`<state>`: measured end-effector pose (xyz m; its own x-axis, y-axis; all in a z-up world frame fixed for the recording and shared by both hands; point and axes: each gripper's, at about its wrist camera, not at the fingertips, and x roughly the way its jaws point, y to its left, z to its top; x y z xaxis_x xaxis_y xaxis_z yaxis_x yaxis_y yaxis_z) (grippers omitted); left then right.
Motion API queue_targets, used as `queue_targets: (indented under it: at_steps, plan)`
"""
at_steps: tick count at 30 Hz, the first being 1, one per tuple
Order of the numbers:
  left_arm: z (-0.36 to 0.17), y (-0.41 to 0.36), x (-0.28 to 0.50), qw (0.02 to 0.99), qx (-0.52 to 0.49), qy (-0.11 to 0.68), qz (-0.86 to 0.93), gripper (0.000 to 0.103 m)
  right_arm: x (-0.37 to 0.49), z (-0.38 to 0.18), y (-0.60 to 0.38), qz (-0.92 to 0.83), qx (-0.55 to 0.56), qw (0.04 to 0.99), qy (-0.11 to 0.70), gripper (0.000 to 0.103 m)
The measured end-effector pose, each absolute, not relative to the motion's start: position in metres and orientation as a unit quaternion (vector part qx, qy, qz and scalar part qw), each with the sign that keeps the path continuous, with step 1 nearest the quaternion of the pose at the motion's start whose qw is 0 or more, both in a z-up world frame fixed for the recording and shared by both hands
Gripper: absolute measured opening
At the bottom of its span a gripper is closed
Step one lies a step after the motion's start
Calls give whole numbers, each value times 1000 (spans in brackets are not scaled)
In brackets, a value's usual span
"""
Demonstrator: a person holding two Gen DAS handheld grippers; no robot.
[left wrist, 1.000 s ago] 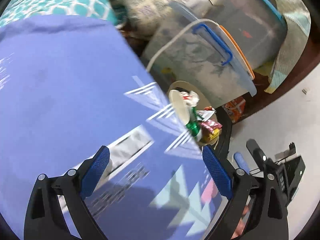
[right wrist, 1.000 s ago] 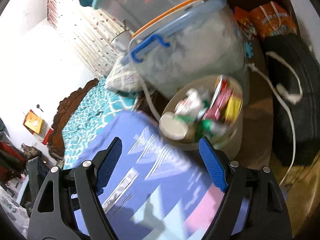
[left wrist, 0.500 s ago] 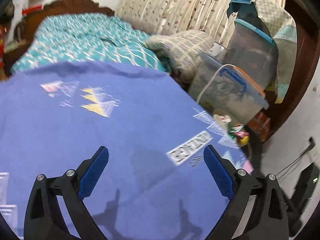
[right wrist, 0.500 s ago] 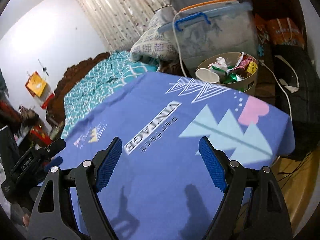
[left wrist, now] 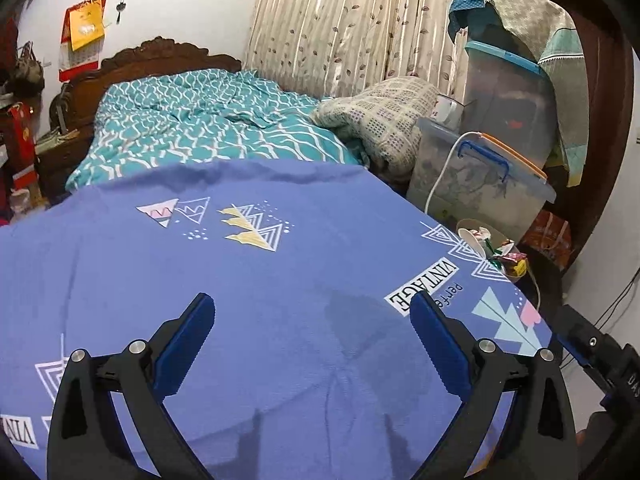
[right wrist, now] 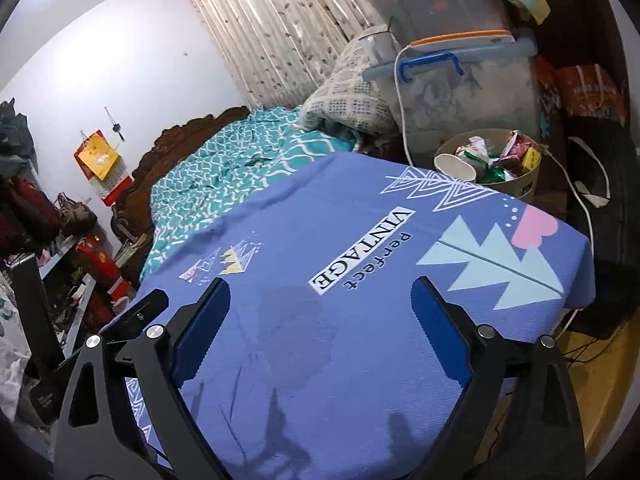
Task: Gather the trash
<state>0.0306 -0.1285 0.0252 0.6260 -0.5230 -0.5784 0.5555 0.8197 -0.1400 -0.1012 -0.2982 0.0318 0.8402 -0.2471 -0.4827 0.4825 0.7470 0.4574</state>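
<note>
Both grippers have pulled back from the trash bin point(right wrist: 490, 160), now beyond the blue-clothed table point(right wrist: 360, 320); the left gripper point(left wrist: 312, 344) gapes empty, the right gripper point(right wrist: 320, 332) has just widened, nothing between; collection looks finished.

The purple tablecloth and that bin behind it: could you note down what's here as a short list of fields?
surface: purple tablecloth printed with triangles and "VINTAGE", nothing lying on it
bin: round trash bin beyond the far corner, filled with wrappers
on top: paper cup on its side
behind bin: clear storage box with blue handle
left gripper: open, empty
right gripper: jaws just opened wider, empty
</note>
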Motion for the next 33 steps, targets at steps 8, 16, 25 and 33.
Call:
queue_targets:
  at_steps: [8,16,25,33]
  plan:
    - [27,-133,22,904,55,302,-299,94,-110,15,-302,-199,327,902,202,92]
    - [22,-149,17,894,72,314,-310,94,-122,5,-313,-216,341,892,204,92]
    - [15,-172,6,878,91,326,-338,94,-144,4,-326,-259,360,877,185,96]
    - [14,-192,-4,865,105,330,-362,94,-150,7,-333,-257,363,878,178,96]
